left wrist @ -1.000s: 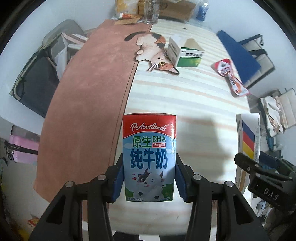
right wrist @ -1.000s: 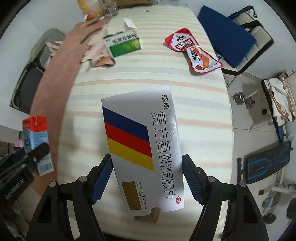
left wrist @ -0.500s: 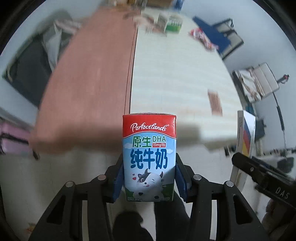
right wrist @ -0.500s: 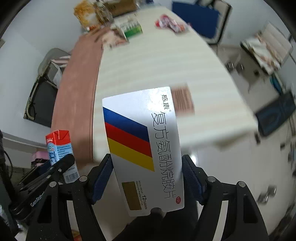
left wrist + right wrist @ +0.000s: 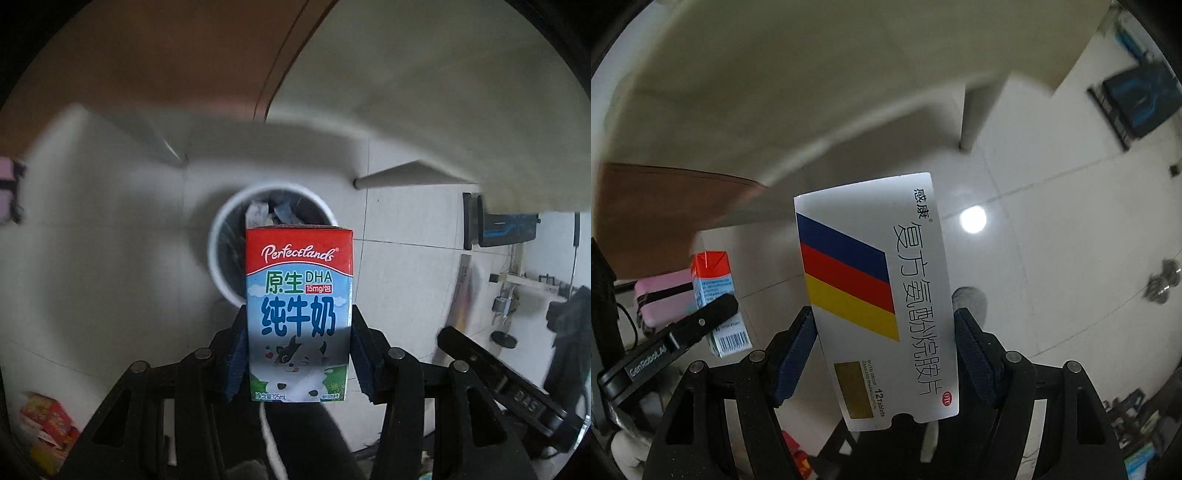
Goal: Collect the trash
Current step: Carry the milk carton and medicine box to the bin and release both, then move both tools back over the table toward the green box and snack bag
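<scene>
Both of my tongs are loaded: my left gripper pinches the milk carton by its two sides, upright between the blue pads, and my right gripper clamps the flat medicine box across its width, the box leaning a little toward eleven o'clock. Largest thing around is the table, whose pale underside and brown edge arch over everything from nine through three o'clock in both wrist views; below it lies the white tiled floor. On that floor, straight ahead of the left gripper at twelve o'clock just past the carton's top, stands the white trash bin, already holding some scraps (I can't make out what). Both of my hands point steeply downward, the left one roughly over the bin's mouth; in the right wrist view the carton and the left tong's arm sit at eight o'clock. To drop well, I judge I should centre the carton over the opening before spreading the pads, so it falls inside rather than clipping the rim, then bring the medicine box across toward nine o'clock, since the bin isn't in the right view yet.
</scene>
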A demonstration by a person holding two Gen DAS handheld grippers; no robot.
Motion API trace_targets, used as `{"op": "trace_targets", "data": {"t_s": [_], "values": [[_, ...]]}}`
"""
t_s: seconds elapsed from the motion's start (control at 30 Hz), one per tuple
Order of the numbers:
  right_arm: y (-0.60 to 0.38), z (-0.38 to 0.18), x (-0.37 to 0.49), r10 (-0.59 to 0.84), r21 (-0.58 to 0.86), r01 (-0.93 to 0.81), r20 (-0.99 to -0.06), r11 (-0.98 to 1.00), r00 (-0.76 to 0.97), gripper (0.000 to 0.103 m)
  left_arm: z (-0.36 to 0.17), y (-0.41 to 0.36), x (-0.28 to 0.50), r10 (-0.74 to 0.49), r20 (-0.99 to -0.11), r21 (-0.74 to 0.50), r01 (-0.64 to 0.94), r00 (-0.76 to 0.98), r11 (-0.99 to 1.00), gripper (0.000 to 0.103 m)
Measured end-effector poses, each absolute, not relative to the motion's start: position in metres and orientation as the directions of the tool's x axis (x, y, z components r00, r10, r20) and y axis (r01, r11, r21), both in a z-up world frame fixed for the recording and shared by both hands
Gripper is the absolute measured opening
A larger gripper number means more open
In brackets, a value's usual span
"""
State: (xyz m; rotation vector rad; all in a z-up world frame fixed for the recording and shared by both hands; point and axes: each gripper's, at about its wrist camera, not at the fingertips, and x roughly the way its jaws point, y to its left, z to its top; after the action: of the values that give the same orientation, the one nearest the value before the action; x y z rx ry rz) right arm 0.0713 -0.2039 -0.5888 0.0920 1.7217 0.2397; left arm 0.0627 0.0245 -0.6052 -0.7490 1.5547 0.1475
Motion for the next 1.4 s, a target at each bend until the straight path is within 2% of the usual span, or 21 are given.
{"op": "trace_targets", "data": {"t_s": [0.03, 0.1, 0.13, 0.17, 0.23, 0.27, 0.33, 0.37, 0.4, 0.43, 0.47, 0.5, 0.63, 0.87, 1.13, 1.4], "values": [[-0.204, -0.621, 0.073, 0.210, 0.226, -0.072, -0.960, 0.971, -0.186, 0.076, -0.631, 0.025, 0.065, -0.376, -0.925, -0.340, -0.550, 0.049, 0.763, 0.048], [-0.203, -0.668, 0.076, 0.194, 0.213, -0.077, -0.960, 0.974, -0.200, 0.076, -0.668, 0.027, 0.066, -0.378, -0.925, -0.338, -0.563, 0.049, 0.754, 0.060], [-0.201, -0.695, 0.077, 0.200, 0.222, -0.084, -0.956, 0.972, -0.217, 0.076, -0.686, 0.027, 0.068, -0.353, -0.935, -0.315, -0.562, 0.045, 0.765, 0.073], [-0.199, -0.714, 0.077, 0.201, 0.227, -0.090, -0.951, 0.970, -0.234, 0.076, -0.701, 0.026, 0.069, -0.329, -0.943, -0.296, -0.559, 0.043, 0.775, 0.081], [-0.196, -0.758, 0.075, 0.208, 0.242, -0.102, -0.941, 0.965, -0.268, 0.077, -0.728, 0.026, 0.068, -0.296, -0.955, -0.263, -0.563, 0.034, 0.783, 0.086], [-0.194, -0.771, 0.075, 0.215, 0.252, -0.105, -0.937, 0.962, -0.277, 0.077, -0.734, 0.025, 0.066, -0.284, -0.958, -0.253, -0.563, 0.034, 0.787, 0.094], [-0.189, -0.794, 0.072, 0.221, 0.262, -0.125, -0.936, 0.957, -0.274, 0.078, -0.745, 0.027, 0.062, -0.248, -0.968, -0.225, -0.566, 0.038, 0.793, 0.098], [-0.187, -0.801, 0.071, 0.221, 0.264, -0.135, -0.937, 0.955, -0.270, 0.091, -0.747, 0.031, 0.055, -0.225, -0.973, -0.209, -0.563, 0.042, 0.800, 0.098], [-0.184, -0.805, 0.071, 0.220, 0.263, -0.141, -0.940, 0.954, -0.262, 0.100, -0.748, 0.031, 0.056, -0.210, -0.977, -0.197, -0.559, 0.042, 0.805, 0.098], [-0.183, -0.807, 0.069, 0.217, 0.259, -0.149, -0.943, 0.954, -0.251, 0.103, -0.747, 0.034, 0.051, -0.196, -0.980, -0.185, -0.555, 0.039, 0.811, 0.099], [-0.179, -0.807, 0.070, 0.203, 0.247, -0.160, -0.948, 0.956, -0.246, 0.103, -0.745, 0.035, 0.048, -0.186, -0.982, -0.175, -0.549, 0.037, 0.817, 0.103], [-0.179, -0.811, 0.067, 0.183, 0.226, -0.172, -0.954, 0.959, -0.238, 0.103, -0.744, 0.035, 0.047, -0.170, -0.985, -0.161, -0.543, 0.033, 0.824, 0.103], [-0.173, -0.804, 0.065, 0.121, 0.164, -0.215, -0.973, 0.963, -0.199, 0.103, -0.732, 0.037, 0.039, -0.113, -0.993, -0.103, -0.529, 0.013, 0.842, 0.103], [-0.178, -0.759, 0.069, 0.009, 0.044, -0.273, -0.992, 0.961, -0.129, 0.103, -0.700, 0.031, 0.029, -0.043, -0.999, -0.029, -0.506, -0.016, 0.862, 0.103], [-0.183, -0.696, 0.057, -0.041, -0.013, -0.325, -0.996, 0.946, -0.082, 0.103, -0.648, 0.023, 0.014, -0.036, -0.999, -0.021, -0.498, -0.022, 0.867, 0.103], [-0.189, -0.610, 0.046, -0.037, -0.021, -0.336, -0.998, 0.942, -0.041, 0.103, -0.582, 0.007, -0.002, -0.058, -0.998, -0.055, -0.489, 0.008, 0.871, 0.103]]}}
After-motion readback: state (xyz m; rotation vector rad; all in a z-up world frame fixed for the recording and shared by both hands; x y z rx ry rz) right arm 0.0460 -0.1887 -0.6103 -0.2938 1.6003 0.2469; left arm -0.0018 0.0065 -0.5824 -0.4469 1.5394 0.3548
